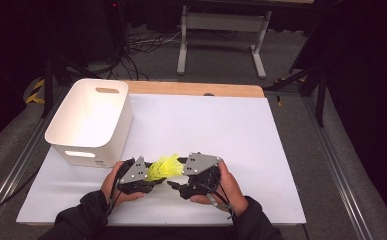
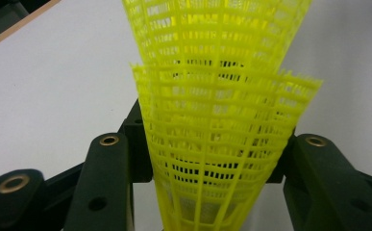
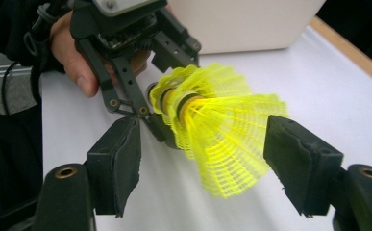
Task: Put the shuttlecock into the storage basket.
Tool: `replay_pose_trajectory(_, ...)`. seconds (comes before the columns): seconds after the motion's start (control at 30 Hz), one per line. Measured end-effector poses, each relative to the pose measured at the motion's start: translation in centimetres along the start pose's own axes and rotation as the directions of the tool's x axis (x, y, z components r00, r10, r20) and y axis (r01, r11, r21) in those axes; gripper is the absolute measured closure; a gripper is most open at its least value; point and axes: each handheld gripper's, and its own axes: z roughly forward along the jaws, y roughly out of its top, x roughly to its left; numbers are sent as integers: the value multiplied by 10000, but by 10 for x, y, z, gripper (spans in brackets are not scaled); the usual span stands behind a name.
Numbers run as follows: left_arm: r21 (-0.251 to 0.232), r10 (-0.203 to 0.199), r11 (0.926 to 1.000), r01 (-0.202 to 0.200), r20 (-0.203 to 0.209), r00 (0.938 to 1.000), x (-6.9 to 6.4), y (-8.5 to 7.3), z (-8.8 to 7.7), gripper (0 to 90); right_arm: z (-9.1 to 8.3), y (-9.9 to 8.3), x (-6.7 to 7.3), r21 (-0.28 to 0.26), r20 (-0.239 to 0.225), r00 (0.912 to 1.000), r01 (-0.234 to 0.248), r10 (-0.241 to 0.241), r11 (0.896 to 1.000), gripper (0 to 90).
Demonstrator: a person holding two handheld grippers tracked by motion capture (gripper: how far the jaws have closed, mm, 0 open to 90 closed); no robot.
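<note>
Yellow mesh shuttlecocks (image 3: pixel 207 120), nested in a stack, lying level above the white table, skirts flared outward

Looks like three yellow shuttlecocks (image 3: pixel 222 130) nested into one stack, though the exact count is hard to tell, plus one white bin (image 1: pixel 88 120), two grippers and one white table (image 1: pixel 221 125).

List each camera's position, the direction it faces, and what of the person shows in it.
High view: above the person's side, facing forward and down on the white table; both forearms, hands and tongs show.
Left gripper view: on the left tongs, looking along their jaws, which clamp the nested yellow shuttlecocks.
Right gripper view: on the right tongs, jaws open either side of the shuttlecocks' skirt; the left hand shows beyond.
All views share the shuttlecocks; two share the white bin.
</note>
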Motion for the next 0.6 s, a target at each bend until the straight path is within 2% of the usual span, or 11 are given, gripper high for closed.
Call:
replay_pose_trajectory(0.3,-106,-67,9999,67,-74,10000,0,-1,-2,529,-24,-7,-4,-794,971,9944,485,-407,9957,250)
replay_pose_trajectory(0.4,-95,-59,9999,58,-93,9999,0,-1,-2,529,-30,-14,-4,-836,1425,9891,508,-385,9952,241)
replay_pose_trajectory(0.6,-155,-67,9999,66,-62,10000,-1,0,-3,531,-36,-27,-8,-585,1947,9806,342,-222,9977,225)
